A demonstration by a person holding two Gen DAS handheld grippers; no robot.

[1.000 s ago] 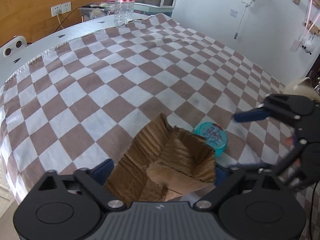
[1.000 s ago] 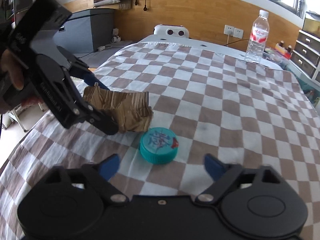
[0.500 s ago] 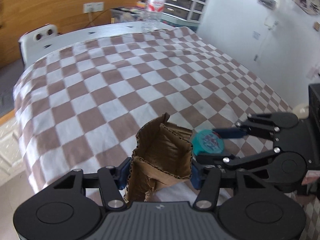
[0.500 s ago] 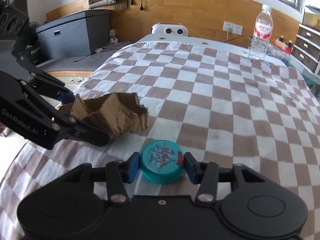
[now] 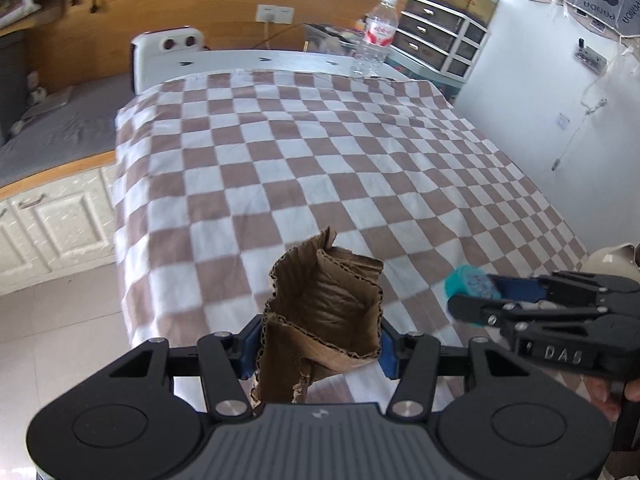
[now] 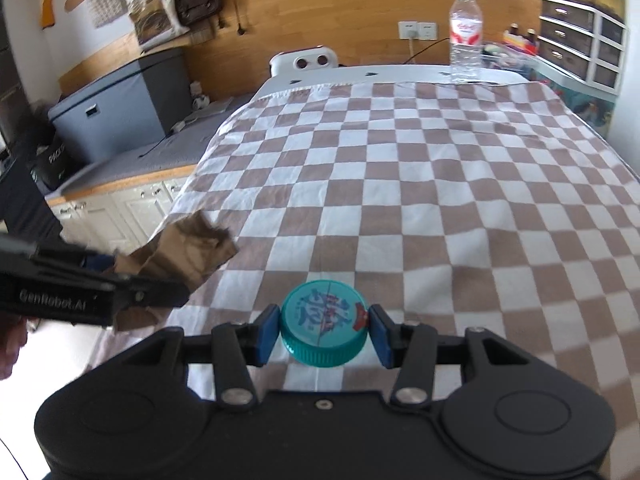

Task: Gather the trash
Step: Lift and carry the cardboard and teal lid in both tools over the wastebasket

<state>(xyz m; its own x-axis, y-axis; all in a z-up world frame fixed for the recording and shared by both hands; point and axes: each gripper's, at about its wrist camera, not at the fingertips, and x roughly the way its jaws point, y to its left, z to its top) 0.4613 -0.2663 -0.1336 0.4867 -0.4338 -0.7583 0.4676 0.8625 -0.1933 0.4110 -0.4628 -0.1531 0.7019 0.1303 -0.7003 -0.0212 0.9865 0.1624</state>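
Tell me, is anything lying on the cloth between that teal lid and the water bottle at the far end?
Nothing: in the right wrist view only bare checkered cloth stretches from the teal lid to the water bottle.

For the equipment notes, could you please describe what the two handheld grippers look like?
Both are matte black linkage grippers with silver pivot screws and blue pads on the fingers. The left gripper has a ribbed grey body and white "GenRobot.AI" lettering along its side. The right gripper has a smooth black body with round raised discs either side.
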